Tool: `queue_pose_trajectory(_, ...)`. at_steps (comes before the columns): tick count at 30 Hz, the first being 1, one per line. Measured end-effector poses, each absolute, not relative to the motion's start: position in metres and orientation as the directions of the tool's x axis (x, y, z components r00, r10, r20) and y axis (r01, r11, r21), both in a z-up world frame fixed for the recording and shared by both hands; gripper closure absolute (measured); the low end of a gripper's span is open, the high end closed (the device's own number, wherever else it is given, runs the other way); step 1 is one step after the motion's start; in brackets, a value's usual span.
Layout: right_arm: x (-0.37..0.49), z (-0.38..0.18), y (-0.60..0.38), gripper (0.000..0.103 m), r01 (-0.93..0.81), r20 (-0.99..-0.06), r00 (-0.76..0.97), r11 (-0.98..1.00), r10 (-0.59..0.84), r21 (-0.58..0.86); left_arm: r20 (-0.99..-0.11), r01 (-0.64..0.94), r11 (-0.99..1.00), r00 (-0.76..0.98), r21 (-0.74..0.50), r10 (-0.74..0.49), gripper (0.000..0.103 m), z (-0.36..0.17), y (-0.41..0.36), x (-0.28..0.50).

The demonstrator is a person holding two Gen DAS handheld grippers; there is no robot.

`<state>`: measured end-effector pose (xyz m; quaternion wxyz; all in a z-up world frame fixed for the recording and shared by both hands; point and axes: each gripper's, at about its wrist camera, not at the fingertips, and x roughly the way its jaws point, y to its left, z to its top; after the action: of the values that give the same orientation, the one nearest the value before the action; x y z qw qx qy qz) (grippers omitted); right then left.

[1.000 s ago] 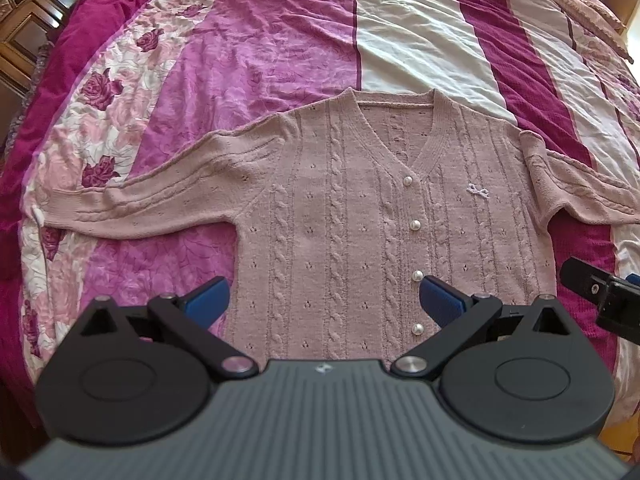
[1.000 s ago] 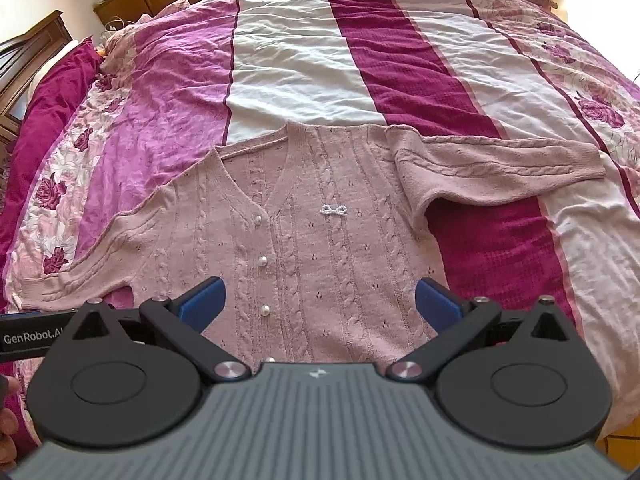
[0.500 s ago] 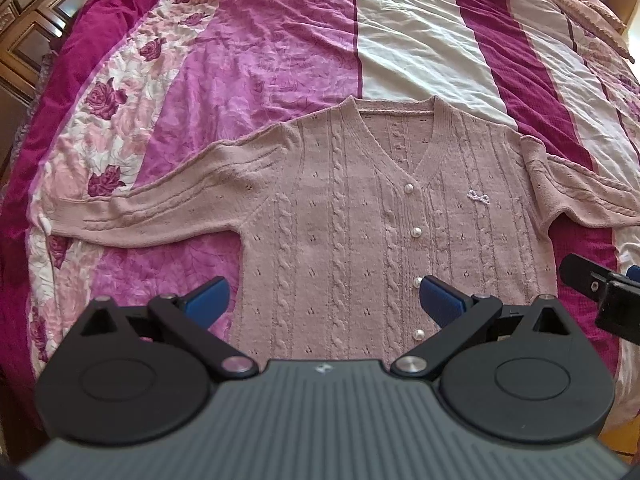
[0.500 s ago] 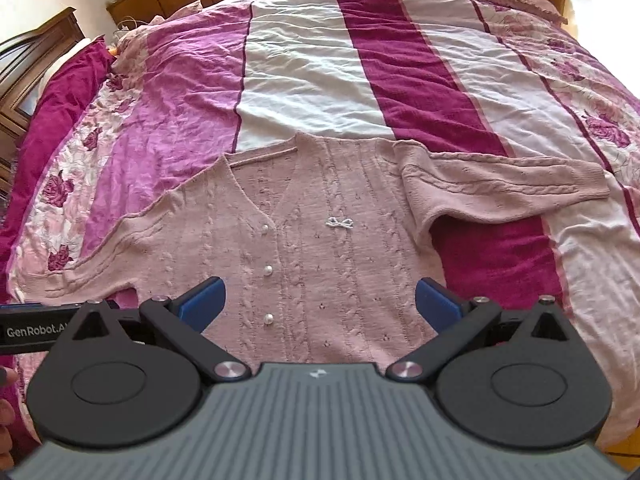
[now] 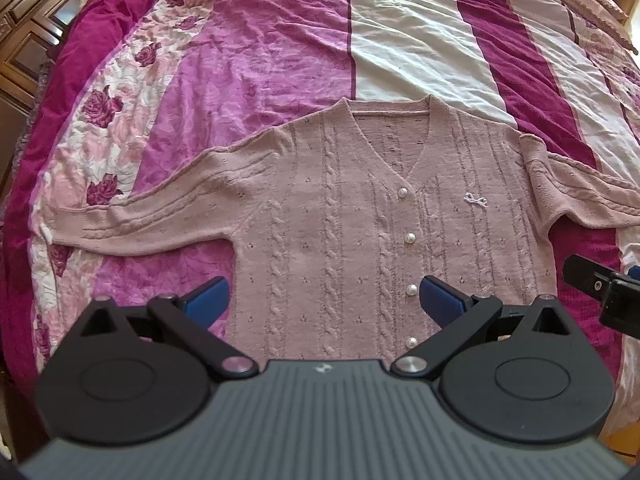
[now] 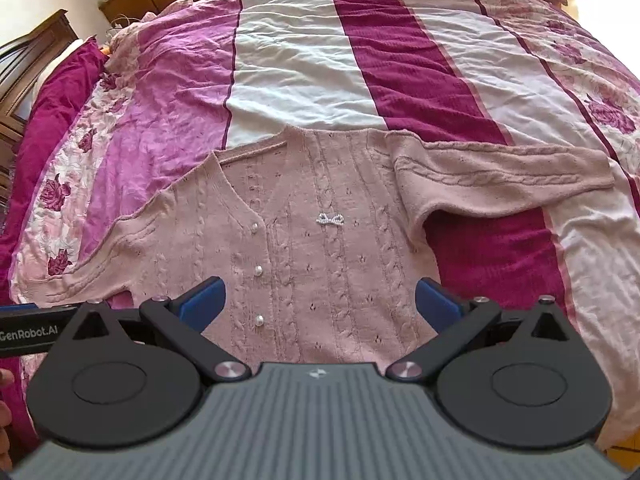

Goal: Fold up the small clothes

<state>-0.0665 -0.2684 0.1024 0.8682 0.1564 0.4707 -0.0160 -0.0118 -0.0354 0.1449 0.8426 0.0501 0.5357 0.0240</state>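
A dusty-pink cable-knit cardigan [image 5: 340, 216] with pearl buttons lies flat and face up on the bed, both sleeves spread sideways. In the right wrist view the same cardigan [image 6: 320, 248] shows its right sleeve [image 6: 512, 180] stretched toward the bed's edge. My left gripper [image 5: 322, 300] hovers open above the hem, nothing between its blue pads. My right gripper [image 6: 318, 304] is also open and empty over the lower front. The left sleeve [image 5: 140, 220] reaches the floral border.
The bed carries a striped quilt [image 5: 400, 40] in magenta, white and crimson with rose borders. Dark wooden furniture [image 5: 24, 20] stands at the left. The other gripper's black body [image 5: 600, 292] pokes in at the right edge. A hand [image 6: 4, 420] shows at the lower left.
Both views have drifted slightly; the cardigan sits a little higher and further away in each. The garment itself has not moved and both grippers stay open.
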Motion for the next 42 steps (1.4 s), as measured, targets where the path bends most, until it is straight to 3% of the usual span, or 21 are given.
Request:
queue_pose_trajectory(15,-0.039,0.071,-0.345,0.000,0.246,-0.804,0.584,0.918,0.117,0.312,-0.910,0.025,0.990,0.397,0.137,0.115,0.000,0.129,-0.069,0.013)
queue_pose_trajectory(42,0.050,-0.085,-0.555,0.000,0.610,-0.869,0.486,0.750,-0.098,0.257,-0.935,-0.070,0.985,0.310,0.158,0.172,0.000,0.065,-0.098,0.030)
